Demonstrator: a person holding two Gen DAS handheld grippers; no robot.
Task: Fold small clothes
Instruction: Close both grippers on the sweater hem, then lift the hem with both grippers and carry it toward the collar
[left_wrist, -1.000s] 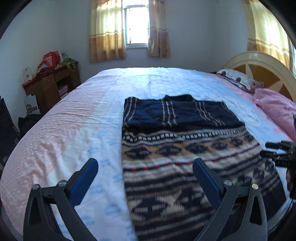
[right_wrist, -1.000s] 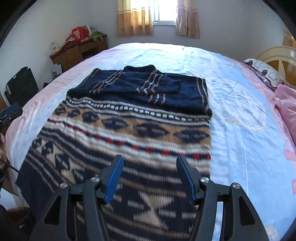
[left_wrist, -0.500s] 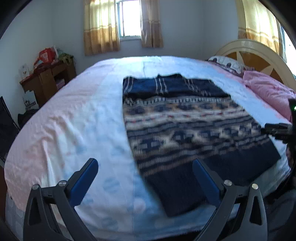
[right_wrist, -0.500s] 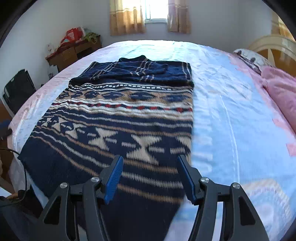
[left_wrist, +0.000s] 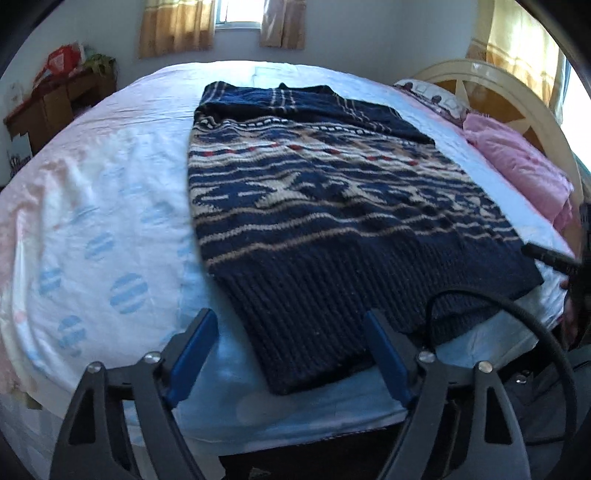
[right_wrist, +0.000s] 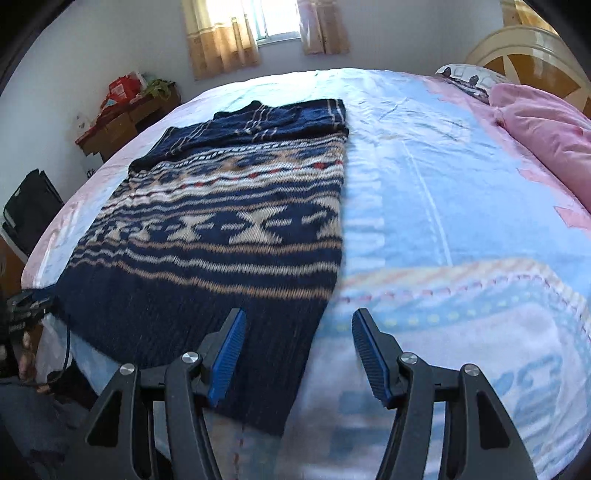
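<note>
- Plainly, the worst risk is an uneven fold: the left gripper (left_wrist: 290, 356) stands over one hem corner of the sweater (left_wrist: 332, 206) and the right gripper (right_wrist: 297, 360) over the other, and a pinch that takes only the top knit layer, or that bites the bedsheet (left_wrist: 110, 206) beneath as well, would drag the garment askew.
- Also, a black cable (left_wrist: 517, 314) loops across the lower right of the left wrist view, over the hem; it could snag the knit on a lift.
- Left gripper: its jaws have just been closing but stand fairly wide, nothing between the pads; the hem corner lies just above them at lower centre.
- Right gripper: jaws part-open and empty; the sweater's right edge and hem corner sit between and just beyond the fingers (right_wrist: 229, 350), lower centre.
- Sleeves are already folded in at the top centre; the sweater lies flat across the frame's middle.
</note>
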